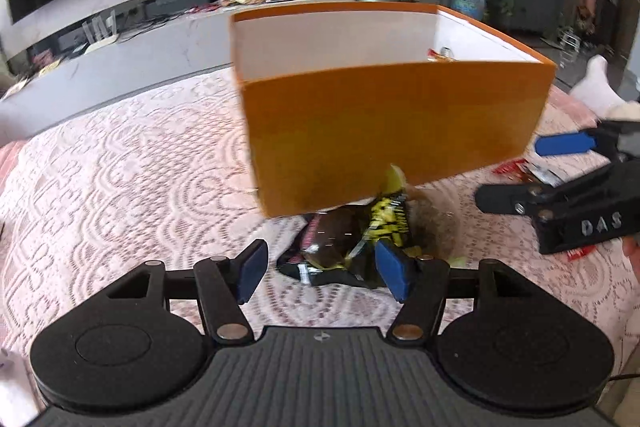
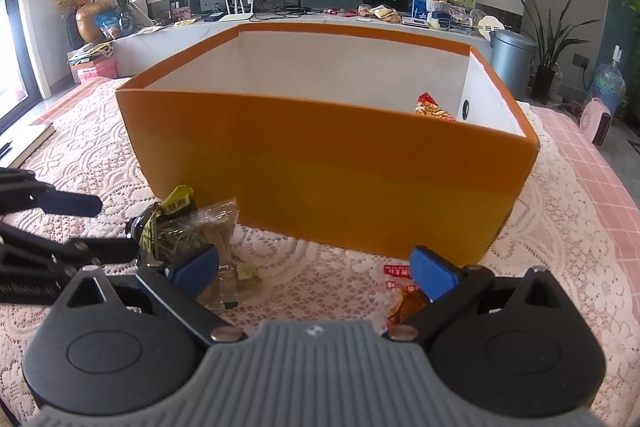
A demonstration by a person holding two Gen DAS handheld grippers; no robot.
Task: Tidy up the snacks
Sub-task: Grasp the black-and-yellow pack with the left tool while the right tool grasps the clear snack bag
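An orange box (image 1: 392,123) with white inside walls stands on the lace cloth; it also shows in the right wrist view (image 2: 328,179), with a red snack pack (image 2: 430,107) inside at its right end. A pile of dark and yellow snack packs (image 1: 352,239) lies at the box's near corner. My left gripper (image 1: 320,273) is open, its fingers on either side of the pile's near edge, holding nothing. My right gripper (image 2: 316,269) is open and empty, low over the cloth before the box. A clear snack pack (image 2: 200,231) lies by its left finger, a red one (image 2: 402,291) under its right finger.
The table is covered by a pink lace cloth (image 1: 120,167). Red snack packs (image 1: 516,169) lie to the right of the box. Behind stand a TV bench (image 2: 320,23) with clutter, a grey bin (image 2: 510,61) and potted plants. The right gripper (image 1: 524,173) shows in the left wrist view.
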